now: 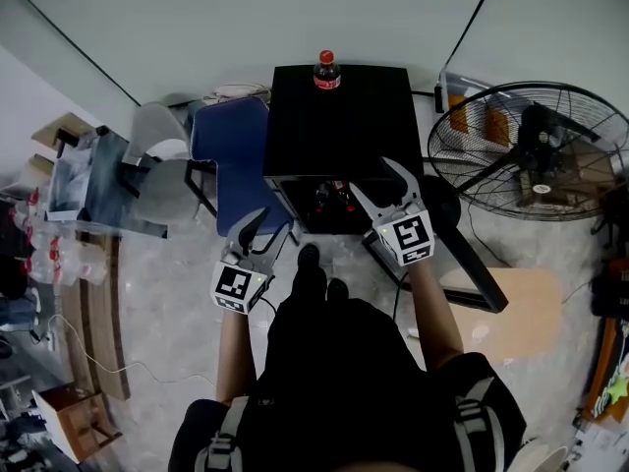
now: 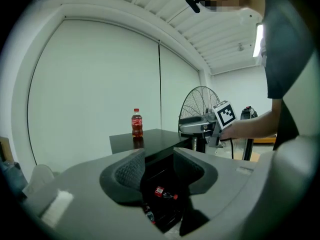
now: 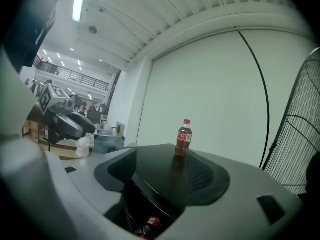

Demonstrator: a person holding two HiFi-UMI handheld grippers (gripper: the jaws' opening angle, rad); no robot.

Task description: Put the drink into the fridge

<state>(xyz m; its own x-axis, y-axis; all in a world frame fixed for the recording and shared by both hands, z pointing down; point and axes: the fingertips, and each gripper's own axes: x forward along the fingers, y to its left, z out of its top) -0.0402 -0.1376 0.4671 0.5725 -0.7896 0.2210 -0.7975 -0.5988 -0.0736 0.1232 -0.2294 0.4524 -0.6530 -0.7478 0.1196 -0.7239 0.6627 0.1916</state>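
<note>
The left gripper (image 2: 159, 166) hangs with its jaws apart and nothing between them, pointed at the dark mouth of a small black fridge (image 2: 150, 138) just ahead and below. The right gripper (image 3: 160, 176) is held the same way, jaws spread and empty, a little farther forward and higher than its partner in the head view. Both appear to be held ready, not working, since neither touches anything.

Through the gap of each pair of jaws a red-labelled bottle (image 2: 164, 194) lies on its side inside the cabinet, which suggests the fridge is already open and partly stocked. To the outside of the right gripper, a dark slab (image 1: 472, 275) angled away from the cabinet is probably the swung-open door.

The drink (image 3: 183, 138), a cola bottle with a red cap, stands upright on the fridge's flat top, beyond and above both grippers and well apart from them, near the far edge by the wall. It has not been picked up. Judging by its place almost straight ahead of the right gripper, that is the likelier one to reach over the top for it.

Farther out on the right stands a large floor fan (image 1: 531, 150). On the left, beyond the left gripper (image 1: 263, 232), a blue chair (image 1: 236, 155) sits beside the fridge.
</note>
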